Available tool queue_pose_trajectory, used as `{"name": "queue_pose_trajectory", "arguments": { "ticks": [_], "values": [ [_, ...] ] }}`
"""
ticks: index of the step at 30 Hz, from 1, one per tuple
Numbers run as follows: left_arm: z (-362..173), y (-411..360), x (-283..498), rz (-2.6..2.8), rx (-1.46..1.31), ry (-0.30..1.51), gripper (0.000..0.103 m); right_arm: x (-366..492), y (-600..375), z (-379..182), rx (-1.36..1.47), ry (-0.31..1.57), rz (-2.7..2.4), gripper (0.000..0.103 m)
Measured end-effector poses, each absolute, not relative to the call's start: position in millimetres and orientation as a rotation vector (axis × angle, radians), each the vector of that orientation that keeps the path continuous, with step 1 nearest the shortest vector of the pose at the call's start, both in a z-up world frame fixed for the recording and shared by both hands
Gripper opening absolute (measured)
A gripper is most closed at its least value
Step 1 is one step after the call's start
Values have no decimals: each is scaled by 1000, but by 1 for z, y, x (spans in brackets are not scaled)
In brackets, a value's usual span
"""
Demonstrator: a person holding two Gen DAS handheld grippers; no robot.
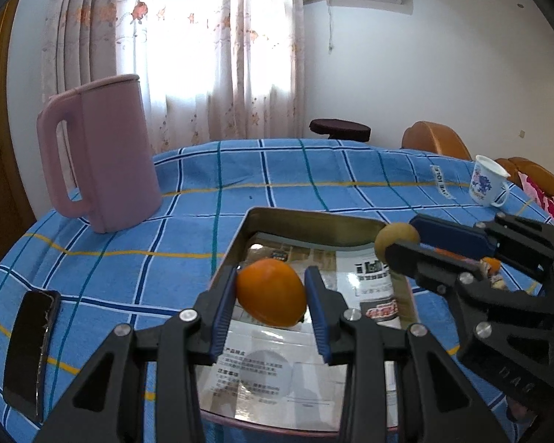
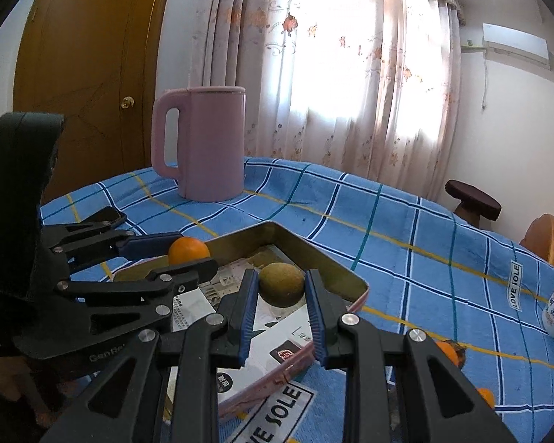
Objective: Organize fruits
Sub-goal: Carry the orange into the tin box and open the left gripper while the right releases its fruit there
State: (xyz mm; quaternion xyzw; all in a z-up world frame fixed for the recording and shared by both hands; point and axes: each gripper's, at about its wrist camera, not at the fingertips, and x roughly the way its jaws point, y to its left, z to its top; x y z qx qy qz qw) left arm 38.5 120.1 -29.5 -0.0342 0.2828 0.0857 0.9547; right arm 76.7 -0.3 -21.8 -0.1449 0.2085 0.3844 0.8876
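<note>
My left gripper (image 1: 271,291) is shut on an orange fruit (image 1: 271,293) and holds it just above the open metal tin (image 1: 314,219), which is lined with printed paper. My right gripper (image 2: 281,288) is shut on a brown-green kiwi-like fruit (image 2: 281,283) over the same tin (image 2: 336,269). In the left wrist view the right gripper (image 1: 406,240) shows at the right with the brown fruit (image 1: 397,238). In the right wrist view the left gripper (image 2: 177,254) shows at the left with the orange (image 2: 188,251).
A pink kettle (image 1: 99,155) stands on the blue checked tablecloth at the back left. A black phone (image 1: 29,350) lies at the left. A white floral cup (image 1: 485,181) stands at the right. More small orange fruits (image 2: 448,352) lie right of the tin.
</note>
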Motion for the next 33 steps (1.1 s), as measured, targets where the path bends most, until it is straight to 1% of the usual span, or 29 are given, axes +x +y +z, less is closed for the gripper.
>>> {"name": "queue_pose_trajectory", "arguments": {
  "ticks": [15, 33],
  "values": [
    [-43, 130, 53, 179, -63, 657, 39, 89, 25, -48, -351, 551, 820, 28],
    [-47, 130, 58, 188, -64, 697, 40, 96, 26, -54, -353, 608, 814, 29]
  ]
}}
